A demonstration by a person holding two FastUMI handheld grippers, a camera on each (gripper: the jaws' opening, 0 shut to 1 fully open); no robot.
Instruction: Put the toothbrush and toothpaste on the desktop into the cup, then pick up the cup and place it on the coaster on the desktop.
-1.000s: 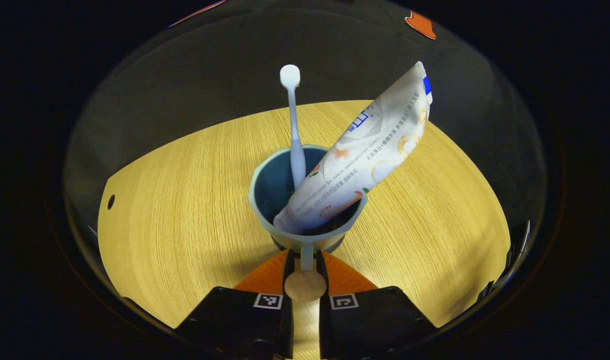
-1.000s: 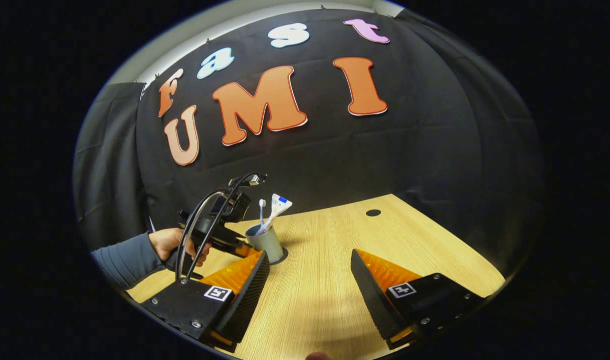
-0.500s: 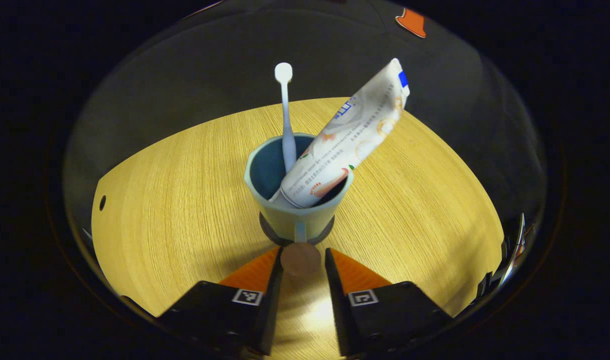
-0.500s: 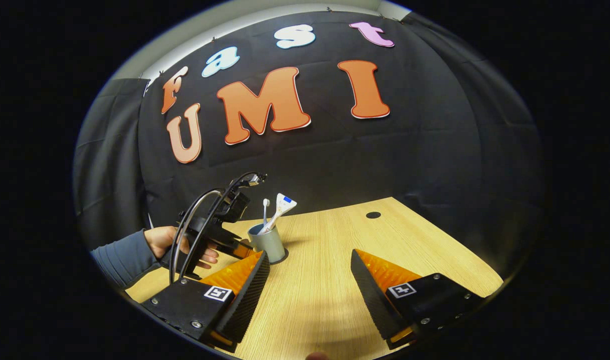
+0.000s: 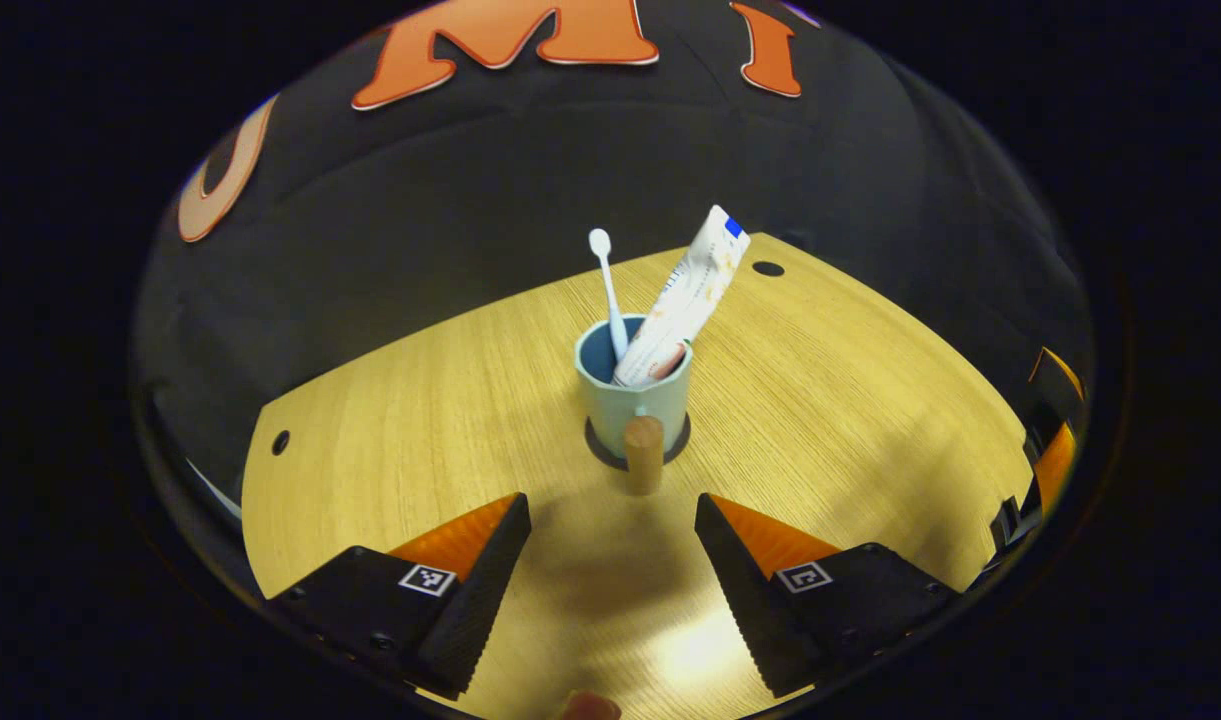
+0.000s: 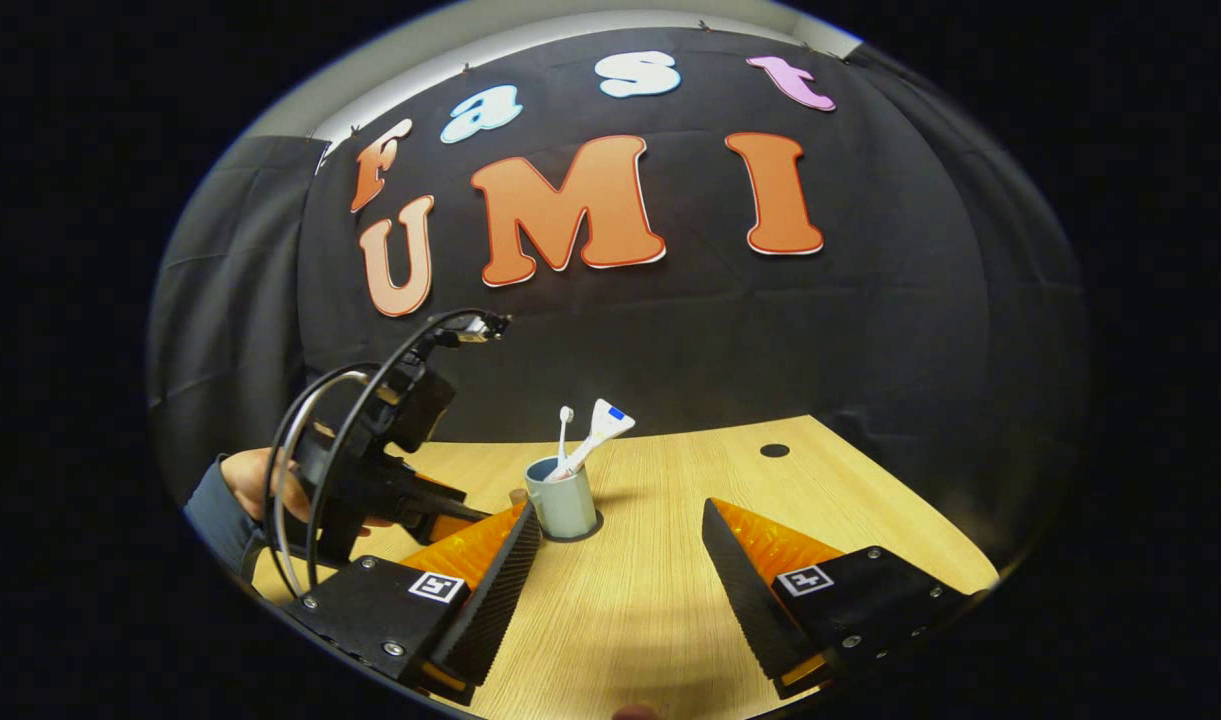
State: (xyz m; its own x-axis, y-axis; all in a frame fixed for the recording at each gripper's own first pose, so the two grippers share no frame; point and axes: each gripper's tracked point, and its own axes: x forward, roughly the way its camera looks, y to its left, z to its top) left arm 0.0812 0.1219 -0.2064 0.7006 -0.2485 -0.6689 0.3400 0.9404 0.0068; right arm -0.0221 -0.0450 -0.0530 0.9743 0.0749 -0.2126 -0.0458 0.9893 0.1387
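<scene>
Nearest, the left gripper point(image 5: 610, 520) hangs with its 2 fingers spread wide, grasping nothing, over the wooden desktop point(image 5: 390, 420). Just beyond stands the cup point(image 5: 633, 385), its wooden handle point(image 5: 644, 455) pointing back at the gap, seated on the dark coaster point(image 5: 598, 447). Toothbrush point(image 5: 606, 285) and toothpaste point(image 5: 685, 298) lean inside it. The right gripper point(image 6: 620, 530) is likewise released, well apart from the cup.
</scene>
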